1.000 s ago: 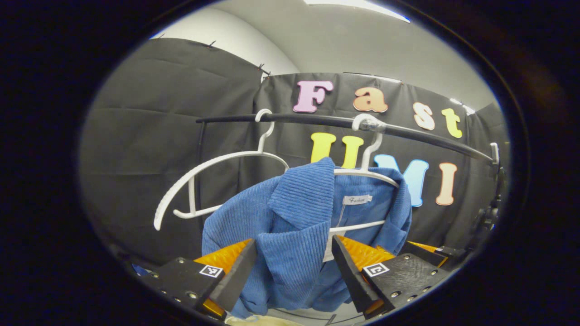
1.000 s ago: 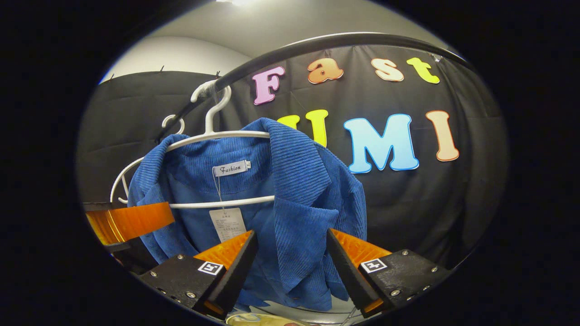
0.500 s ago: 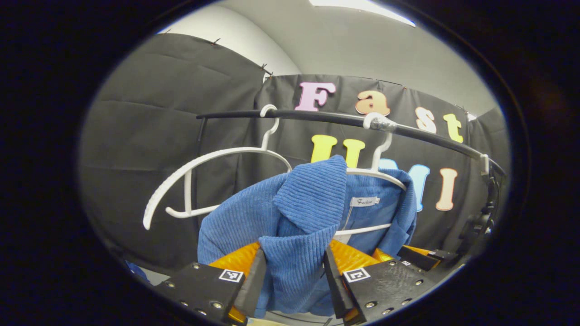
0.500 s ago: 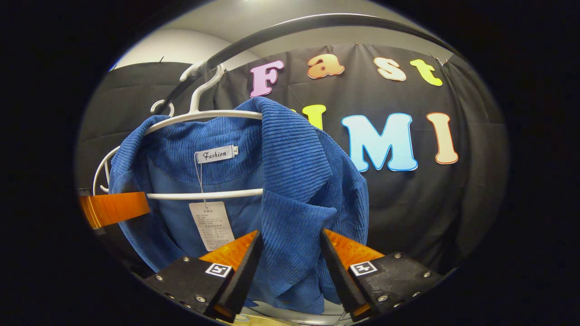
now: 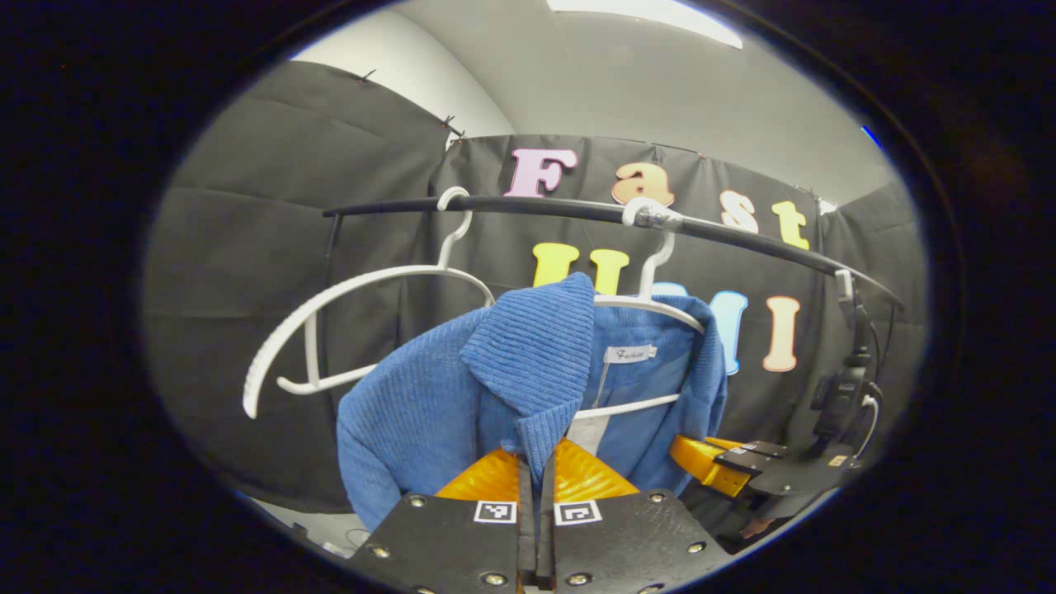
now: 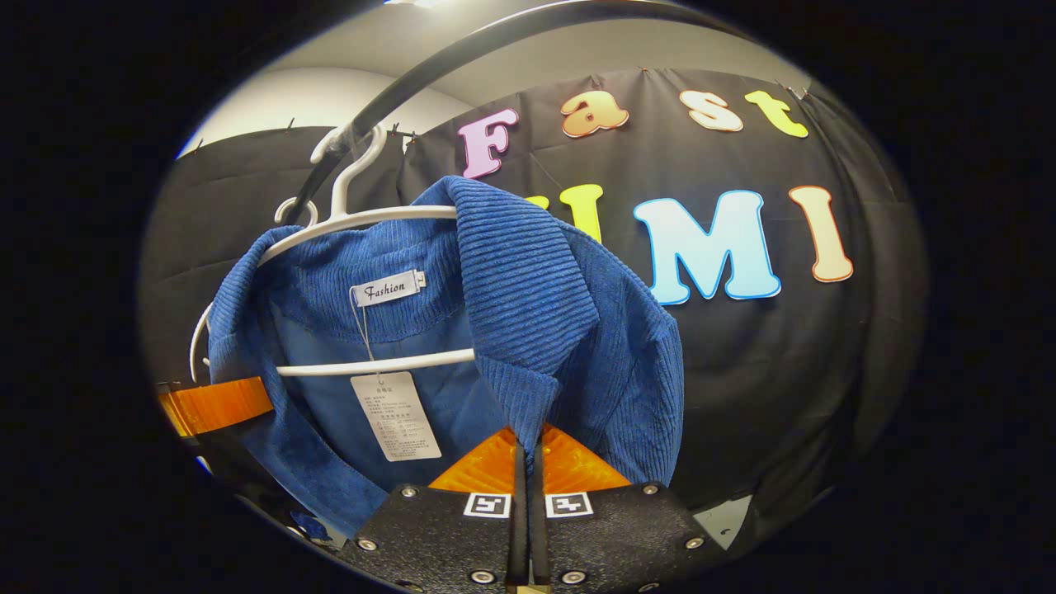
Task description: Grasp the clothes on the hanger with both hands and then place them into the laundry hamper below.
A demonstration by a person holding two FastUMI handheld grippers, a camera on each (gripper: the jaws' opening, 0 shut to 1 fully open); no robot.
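A blue corduroy jacket (image 5: 429, 404) (image 6: 536, 289) hangs on a white hanger (image 5: 652, 301) (image 6: 363, 219) from a black rail (image 5: 536, 206) (image 6: 396, 91). In the left gripper view my left gripper (image 5: 536, 470) is shut on the jacket's front edge just under the collar. In the right gripper view my right gripper (image 6: 526, 450) is shut on the other front edge below the collar. The right gripper (image 5: 742, 466) also appears low at the right of the left gripper view, and the left gripper's finger (image 6: 214, 404) at the left of the right gripper view. A paper tag (image 6: 394, 415) dangles inside the jacket.
An empty white hanger (image 5: 346, 305) hangs on the rail to the left of the jacket. A black clamp with a cable (image 5: 846, 388) sits at the rail's right end. Black cloth walls close the booth behind.
Both grippers went from wide open around the jacket's front edges to shut on them. Both views shifted slightly as the hands moved in.
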